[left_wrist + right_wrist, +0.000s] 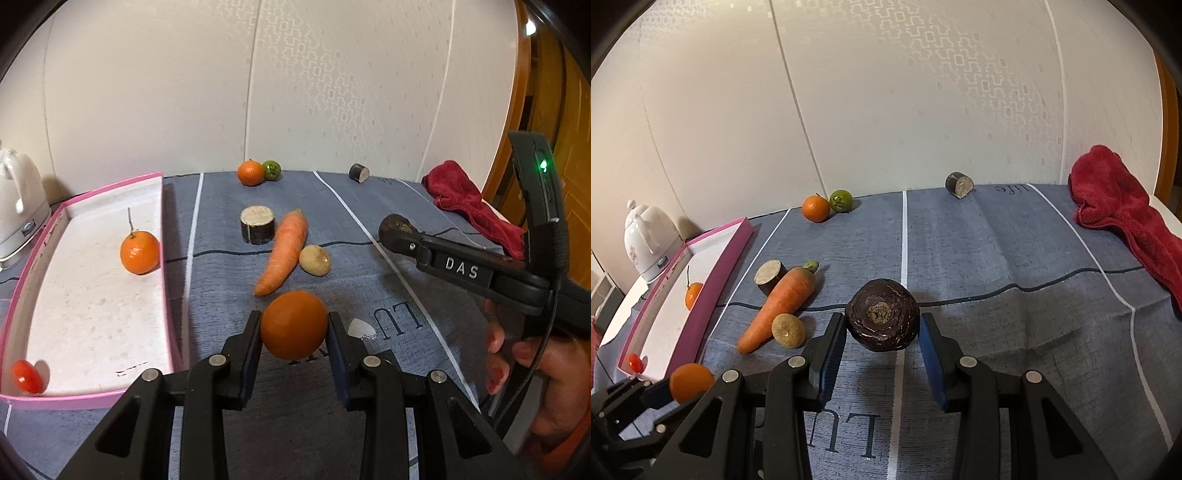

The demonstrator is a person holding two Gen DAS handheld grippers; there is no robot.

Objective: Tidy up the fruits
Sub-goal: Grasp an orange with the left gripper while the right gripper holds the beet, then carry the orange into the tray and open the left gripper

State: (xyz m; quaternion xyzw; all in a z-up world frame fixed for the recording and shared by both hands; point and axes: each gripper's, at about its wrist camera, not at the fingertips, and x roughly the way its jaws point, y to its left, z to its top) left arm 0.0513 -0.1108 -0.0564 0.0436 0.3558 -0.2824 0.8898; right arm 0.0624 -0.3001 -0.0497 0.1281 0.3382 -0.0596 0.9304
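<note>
White raised letters "DAS" stand on the right gripper (397, 230), at three o'clock in the left wrist view. The blue-grey tablecloth (997, 258) bears dark print: "LU" at six o'clock, seen reversed, and an upside-down "life" at one o'clock.

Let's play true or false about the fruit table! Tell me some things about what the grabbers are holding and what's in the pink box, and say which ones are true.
1. The left gripper holds an orange. True.
2. The right gripper holds the carrot. False: it has a dark round root vegetable between its fingers; the carrot lies on the blue tablecloth.
3. The pink tray has a mandarin with a stem and a small red tomato in it. True.
4. The green fruit is inside the tray. False: it sits at the far edge of the cloth, beside another mandarin.
5. A red towel lies on the table's right side. True.
</note>
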